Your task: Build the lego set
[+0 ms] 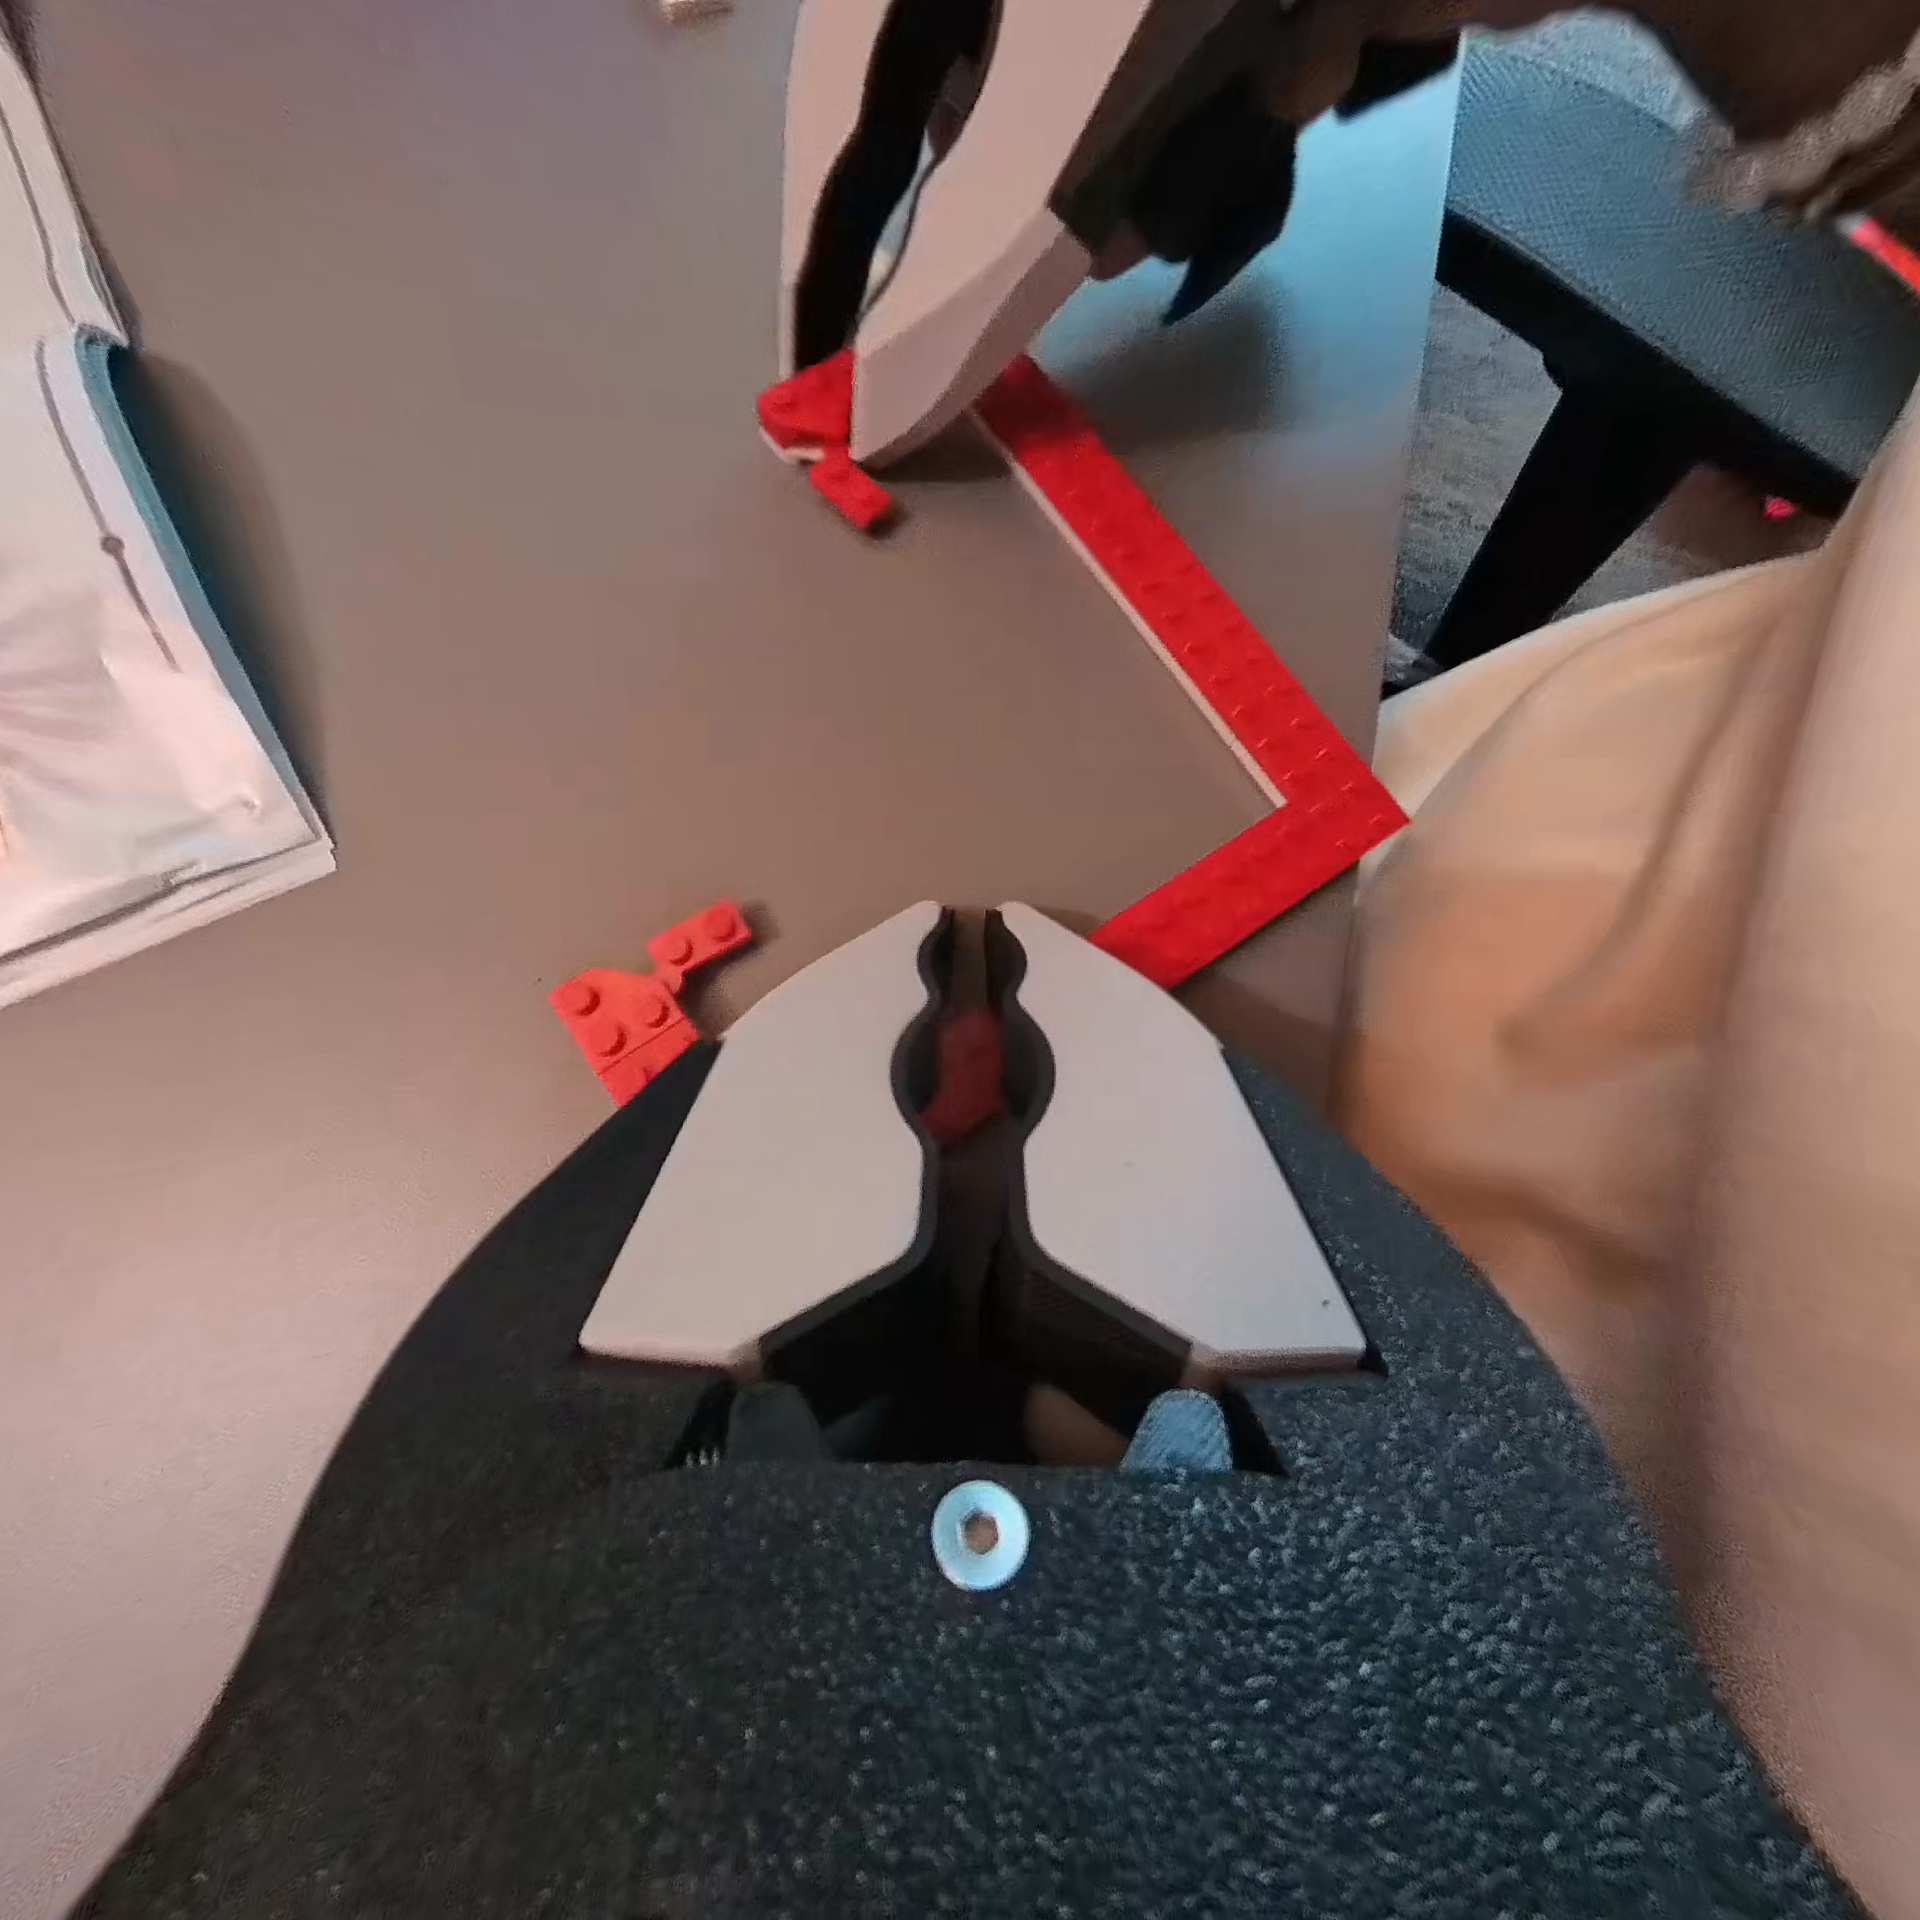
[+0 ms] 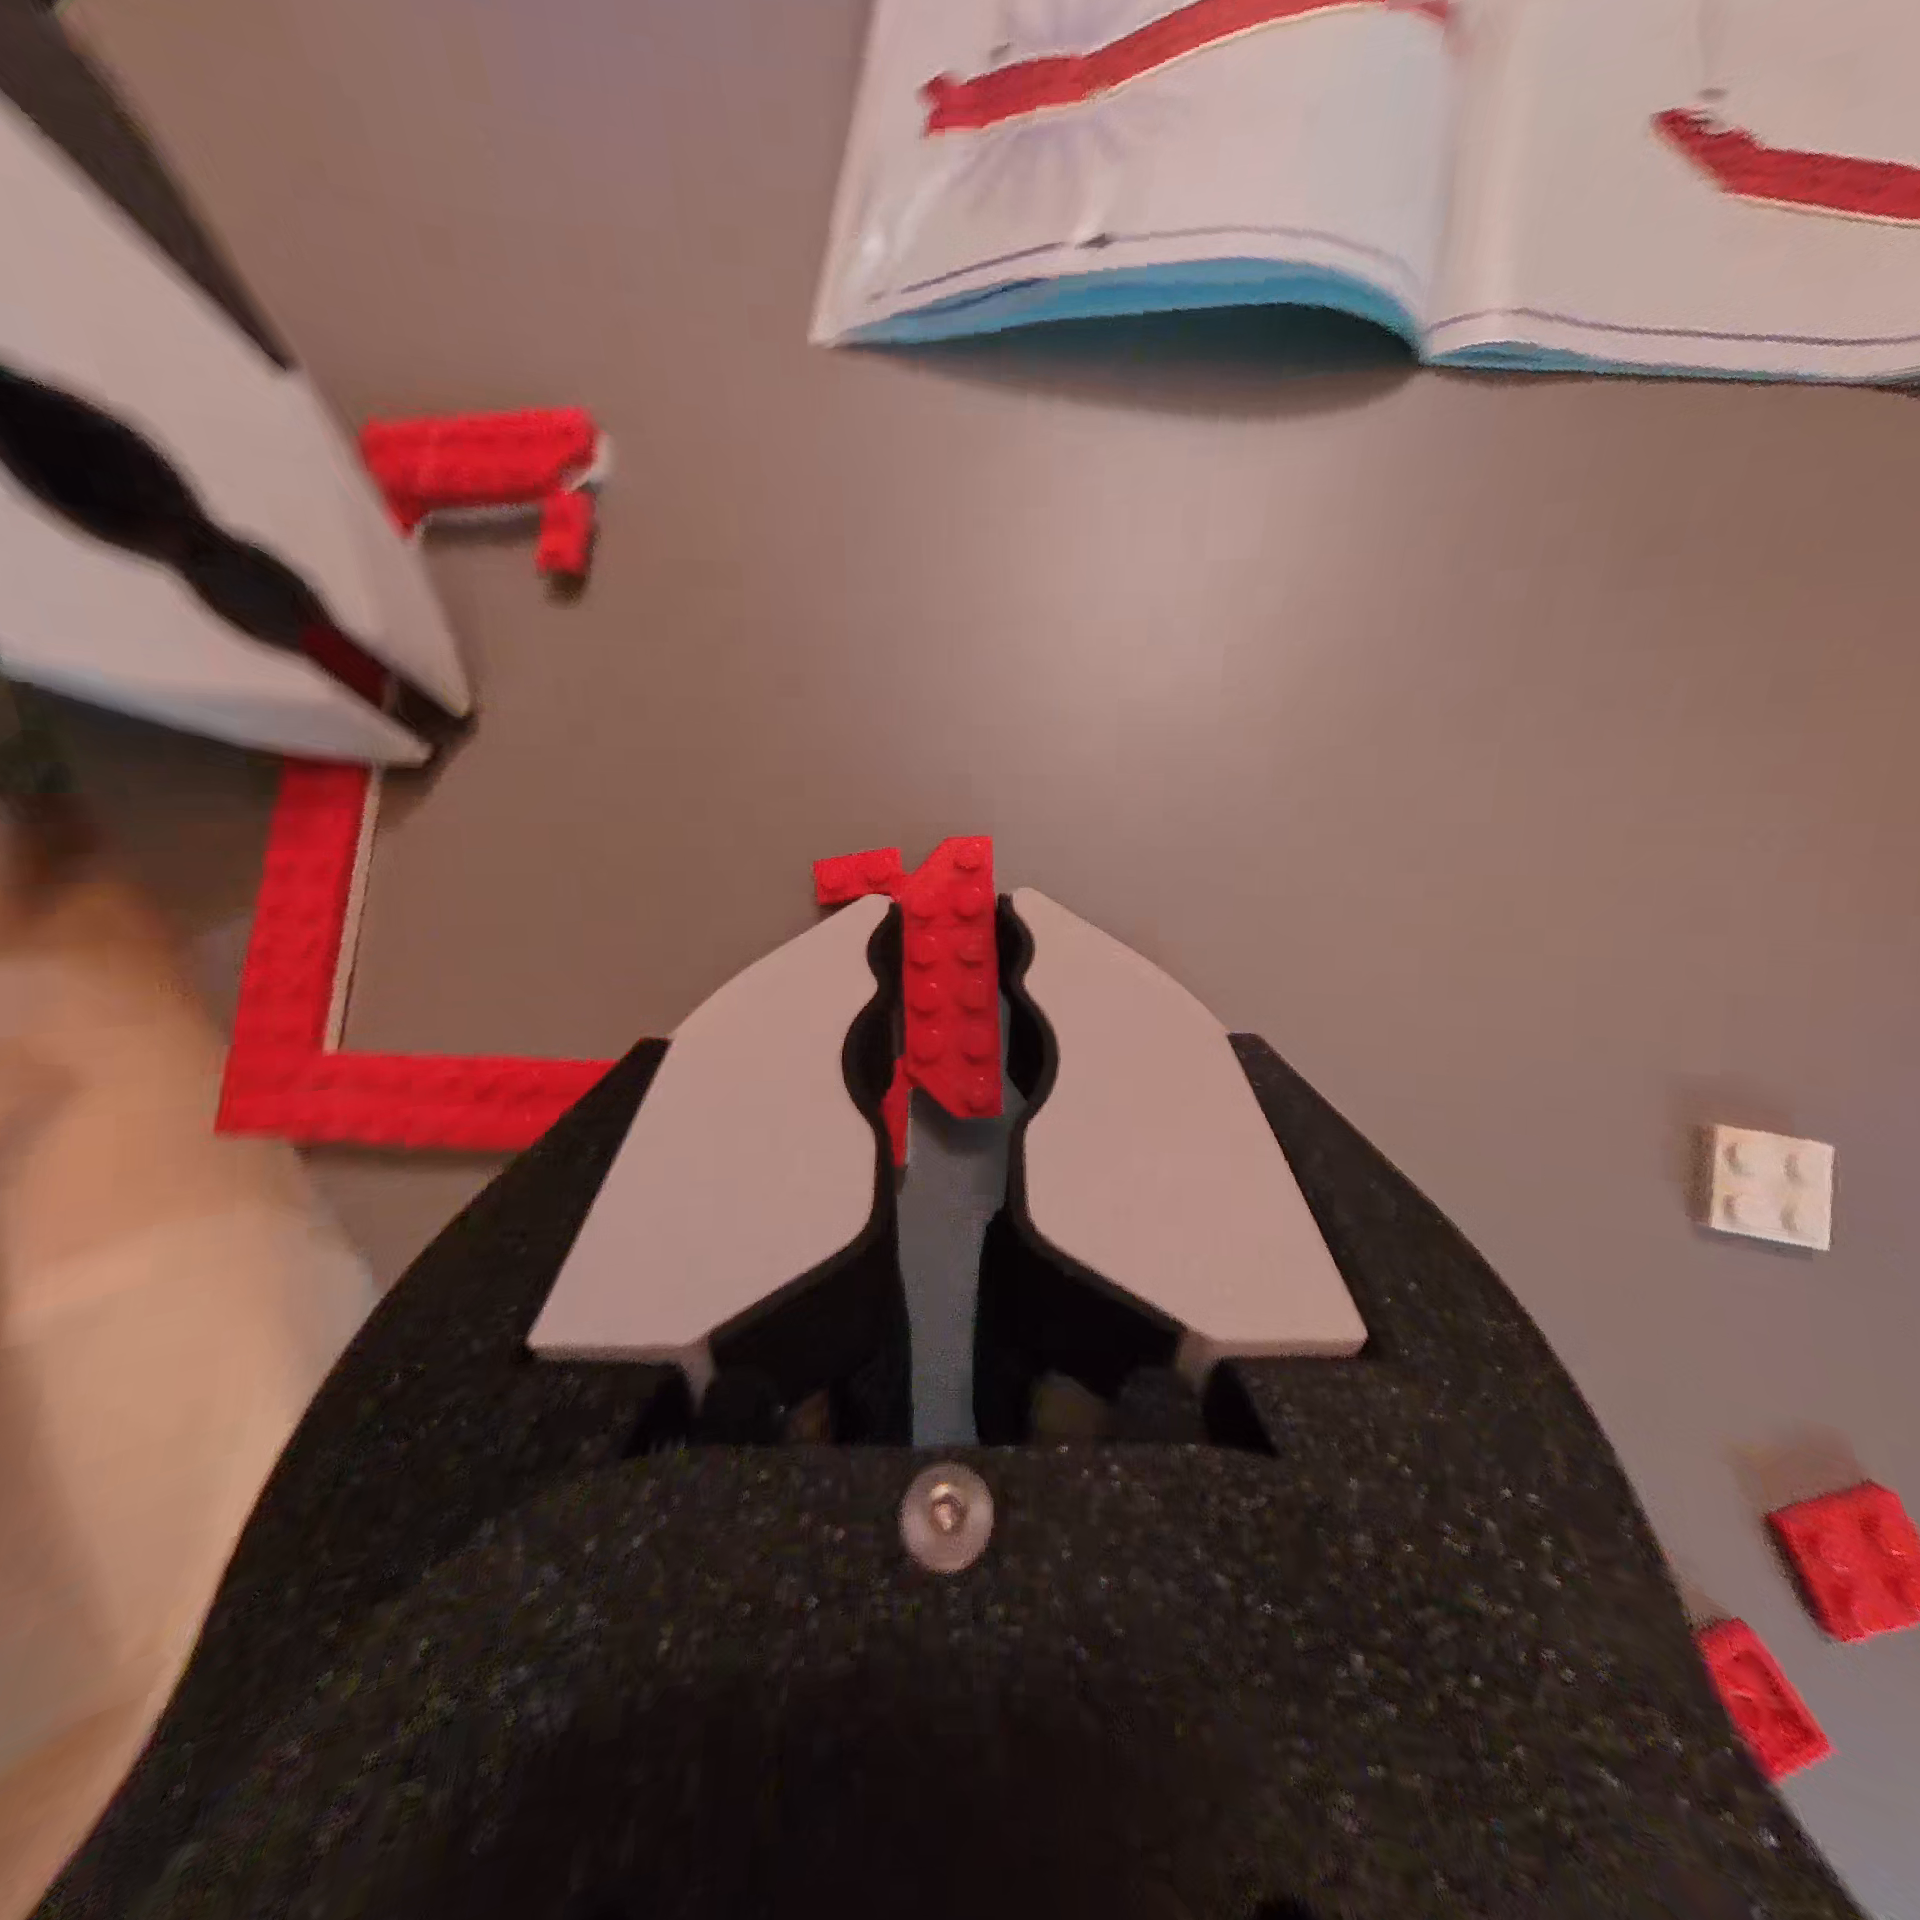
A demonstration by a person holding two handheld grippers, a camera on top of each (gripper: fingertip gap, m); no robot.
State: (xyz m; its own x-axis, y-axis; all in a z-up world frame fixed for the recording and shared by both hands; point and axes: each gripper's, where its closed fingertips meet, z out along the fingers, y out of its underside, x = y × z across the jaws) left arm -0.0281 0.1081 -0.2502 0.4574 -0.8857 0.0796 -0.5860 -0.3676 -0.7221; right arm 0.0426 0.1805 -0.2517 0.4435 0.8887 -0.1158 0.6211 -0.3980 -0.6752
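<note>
Two grippers busy: left gripper (image 1: 971,920) jaws pinched on red frame (image 1: 1195,613), steadying it; right gripper (image 2: 951,899) jaws clamp red plate (image 2: 951,997), prob. next to attach.

No writing could be read anywhere from where I stood. The open instruction booklet (image 2: 1351,187) on the worktop (image 2: 1143,644) carried only printed pictures of red pieces and some thin lines, all too blurred to show any letters or step numbers. Its pages at the edge of the left wrist view (image 1: 125,665) were just as smeared, with faint drawn lines and nothing legible. The red bricks and the white plate (image 2: 1766,1184) bore only bare studs, any stamped marks on them being too small to tell.
</note>
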